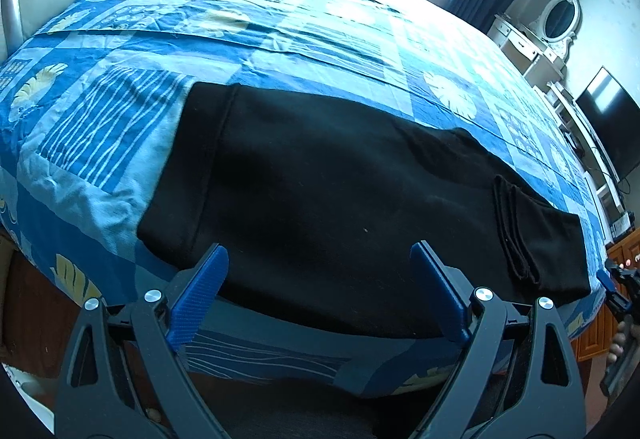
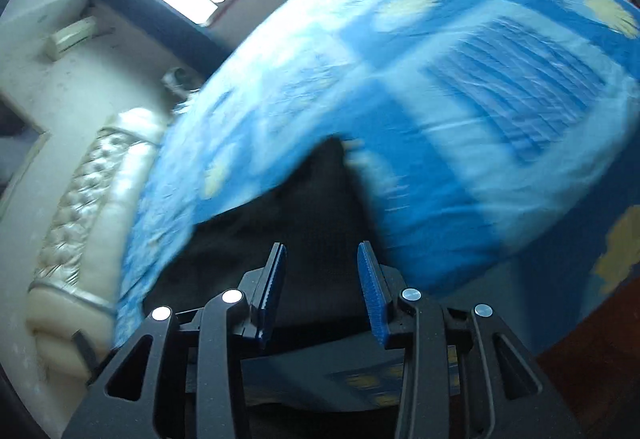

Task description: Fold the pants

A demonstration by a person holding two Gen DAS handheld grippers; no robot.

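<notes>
Left tool (image 1: 320, 259) wide open, right tool (image 2: 322, 259) open too — both empty, hovering right over the black pants' (image 1: 340, 199) near edge on the bed (image 1: 280, 23).

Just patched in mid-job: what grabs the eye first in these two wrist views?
The black pants dominate, spread flat across the near edge of the bed's blue patterned bedspread, cuffs to the right. The left gripper hovers open just above their near edge. The right wrist view is heavily motion-blurred, with the right gripper open over the dark fabric.
</notes>
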